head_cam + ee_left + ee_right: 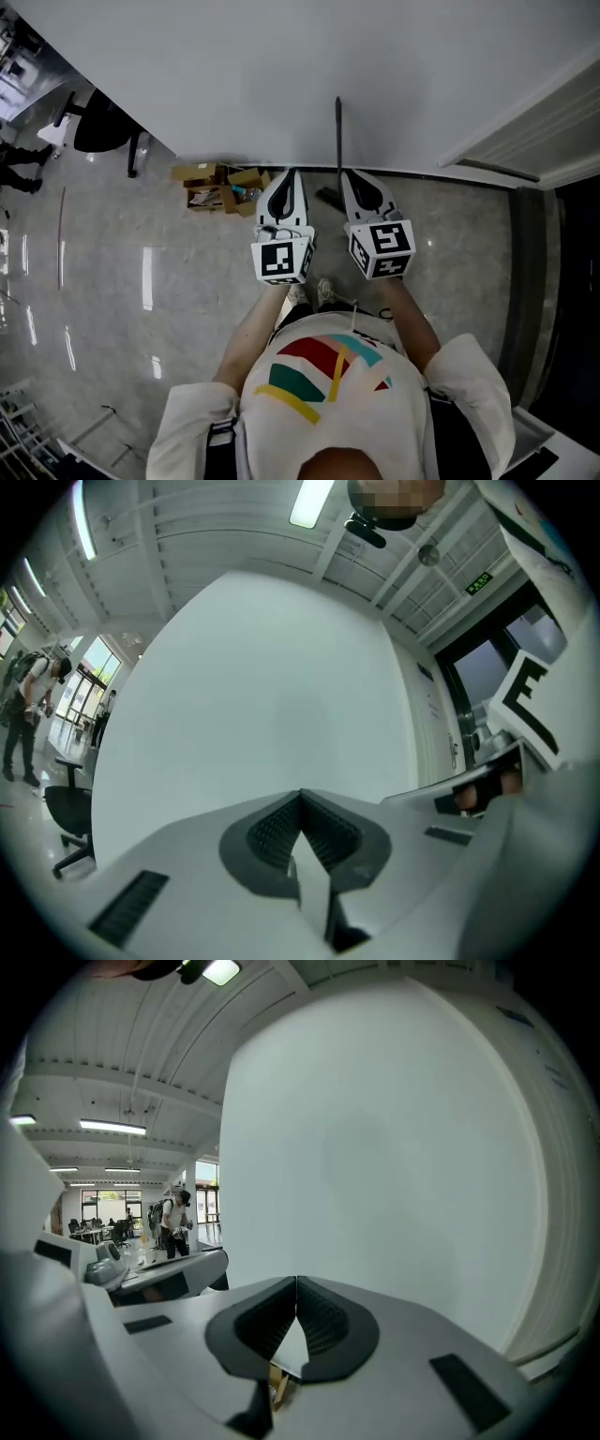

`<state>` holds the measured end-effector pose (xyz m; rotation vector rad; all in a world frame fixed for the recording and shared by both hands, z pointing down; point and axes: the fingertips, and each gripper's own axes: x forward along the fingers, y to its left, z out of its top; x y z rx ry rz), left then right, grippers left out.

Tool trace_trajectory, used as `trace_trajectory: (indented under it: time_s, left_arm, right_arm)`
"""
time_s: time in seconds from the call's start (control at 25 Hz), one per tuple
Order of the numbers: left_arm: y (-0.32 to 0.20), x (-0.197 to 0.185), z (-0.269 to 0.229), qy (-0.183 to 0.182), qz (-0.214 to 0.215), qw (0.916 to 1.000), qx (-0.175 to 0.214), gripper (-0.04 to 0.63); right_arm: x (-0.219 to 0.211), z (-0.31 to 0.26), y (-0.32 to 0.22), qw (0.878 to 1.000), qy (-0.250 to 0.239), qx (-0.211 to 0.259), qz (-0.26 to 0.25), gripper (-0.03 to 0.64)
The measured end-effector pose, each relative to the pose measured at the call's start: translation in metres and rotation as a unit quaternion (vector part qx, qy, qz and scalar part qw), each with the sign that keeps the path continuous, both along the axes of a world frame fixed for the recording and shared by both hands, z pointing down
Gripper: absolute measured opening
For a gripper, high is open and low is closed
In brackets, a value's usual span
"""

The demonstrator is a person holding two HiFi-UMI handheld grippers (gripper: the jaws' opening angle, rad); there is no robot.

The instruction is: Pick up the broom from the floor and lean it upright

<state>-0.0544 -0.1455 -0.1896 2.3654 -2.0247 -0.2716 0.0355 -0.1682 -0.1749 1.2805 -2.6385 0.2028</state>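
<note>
The broom stands upright against the white wall. Its thin dark handle runs up the wall and its dark head rests on the floor at the wall's foot, between my two grippers. My left gripper is held up just left of the broom, shut and empty. My right gripper is just right of the handle, also shut with nothing in it. Neither touches the broom. In the left gripper view the pads meet at the tip before bare wall. The right gripper view shows the same: closed pads, no broom.
Open cardboard boxes sit on the floor by the wall, left of the grippers. A black office chair stands further left. A door frame and a dark doorway lie to the right. A person stands far off in the hall.
</note>
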Motion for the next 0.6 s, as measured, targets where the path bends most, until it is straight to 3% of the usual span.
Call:
trace_trajectory:
  time_s: [0.28, 0.6]
  left_arm:
    - [0.033, 0.021, -0.019, 0.006, 0.012, 0.9999, 0.011, 0.044]
    - [0.029, 0.052, -0.031, -0.039, 0.043, 0.9981, 0.023, 0.044]
  right_arm:
    - [0.051, -0.025, 0.045, 0.999, -0.03, 0.029, 0.014, 0.012]
    - [0.078, -0.006, 0.054, 0.998, -0.051, 0.006, 0.033, 0.012]
